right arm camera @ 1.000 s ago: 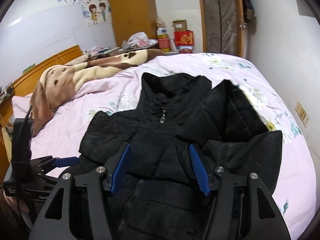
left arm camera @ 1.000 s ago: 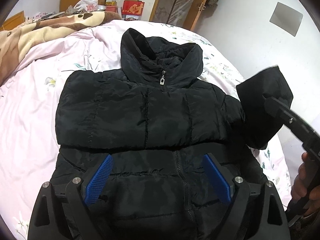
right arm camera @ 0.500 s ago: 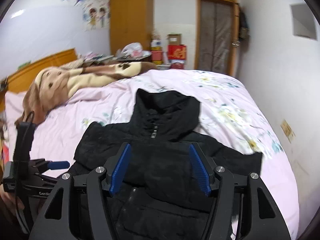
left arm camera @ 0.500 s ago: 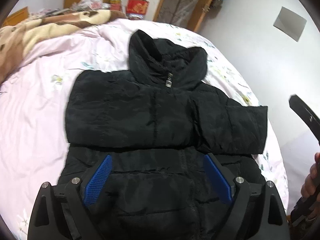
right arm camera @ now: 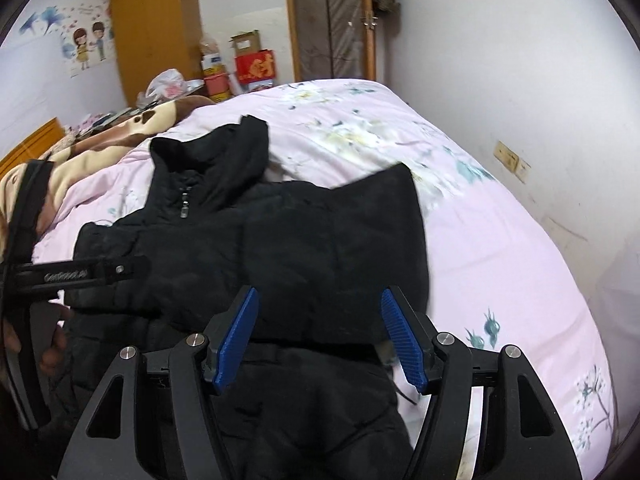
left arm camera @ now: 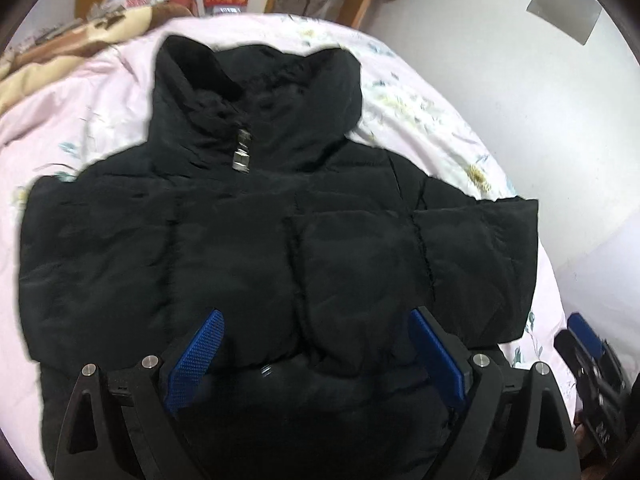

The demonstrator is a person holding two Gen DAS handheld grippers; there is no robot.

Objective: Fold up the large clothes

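A black padded hooded jacket point(left arm camera: 280, 248) lies front up on the pink bed, zipped, with both sleeves folded across the chest. It also shows in the right wrist view point(right arm camera: 304, 240). My left gripper point(left arm camera: 316, 344) is open and empty, low over the jacket's middle below the folded sleeves. My right gripper point(right arm camera: 320, 328) is open and empty, over the jacket's right side near the folded sleeve's edge. The right gripper's body shows at the lower right of the left wrist view point(left arm camera: 592, 368); the left one shows at the left of the right wrist view point(right arm camera: 76, 272).
The pink flowered bedsheet point(right arm camera: 500, 240) runs to the right, close to a white wall. A brown and cream blanket point(right arm camera: 92, 148) lies at the bed's far left. A wooden wardrobe point(right arm camera: 156, 28), boxes and a door stand beyond the bed.
The right sleeve has been laid across the chest and let go. Both grippers have moved in lower and closer over the jacket.
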